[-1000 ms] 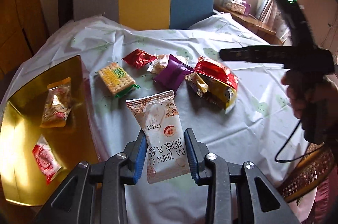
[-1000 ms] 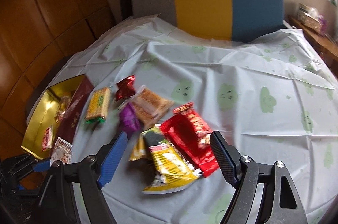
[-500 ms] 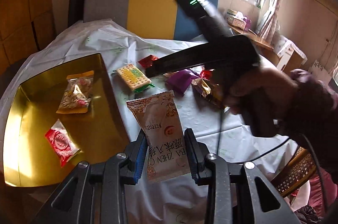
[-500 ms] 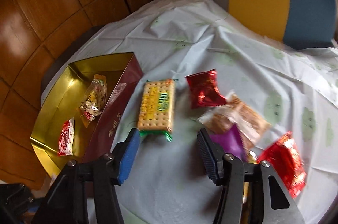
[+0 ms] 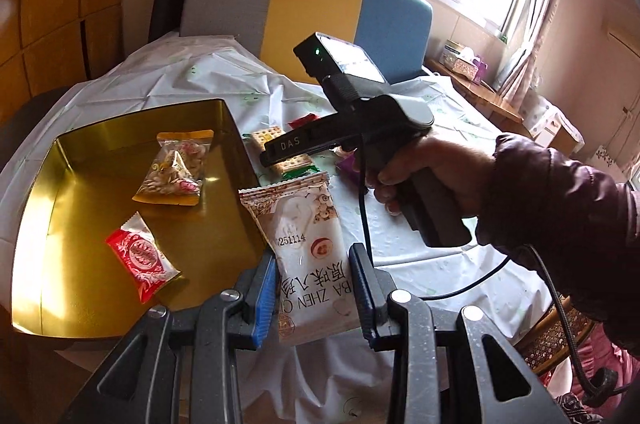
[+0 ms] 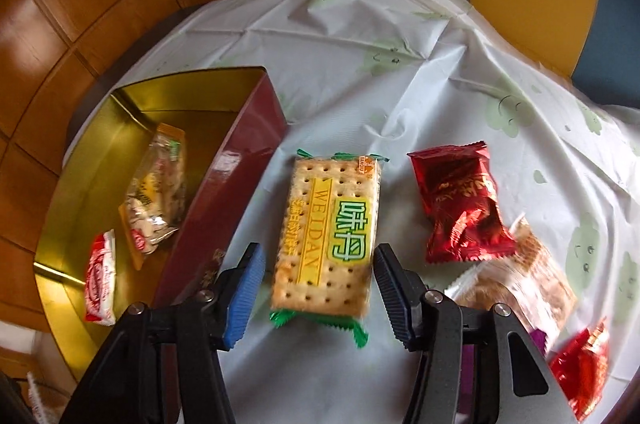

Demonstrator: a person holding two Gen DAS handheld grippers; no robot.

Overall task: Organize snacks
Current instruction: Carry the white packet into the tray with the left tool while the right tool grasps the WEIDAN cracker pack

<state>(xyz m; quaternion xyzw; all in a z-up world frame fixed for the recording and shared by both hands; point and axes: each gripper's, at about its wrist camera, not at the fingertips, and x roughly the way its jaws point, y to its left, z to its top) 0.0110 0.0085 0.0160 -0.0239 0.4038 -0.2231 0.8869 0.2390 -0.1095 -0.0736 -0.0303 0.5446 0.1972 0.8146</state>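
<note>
My left gripper (image 5: 316, 288) is shut on a white snack packet (image 5: 308, 248) and holds it beside the right wall of the gold tin (image 5: 36, 208). The tin holds a clear bag of puffed snacks (image 5: 174, 172) and a small red-and-white packet (image 5: 140, 256). My right gripper (image 6: 318, 288) is open, its fingers on either side of the yellow cracker pack (image 6: 328, 232) lying on the white tablecloth (image 6: 360, 64). The tin (image 6: 248, 160) stands just left of the crackers, with the same bag (image 6: 158, 192) and small red-and-white packet (image 6: 100, 276) inside.
A dark red packet (image 6: 460, 204), a brown packet (image 6: 520, 284), a purple one (image 6: 536, 338) and a bright red one (image 6: 580, 372) lie right of the crackers. A grey, yellow and blue chair back (image 5: 304, 8) stands behind the table. The right hand and its gripper body (image 5: 380, 128) cross the left wrist view.
My right gripper has moved left and down from the snack pile to straddle the cracker pack. My left gripper has carried the white packet left toward the gold tin.
</note>
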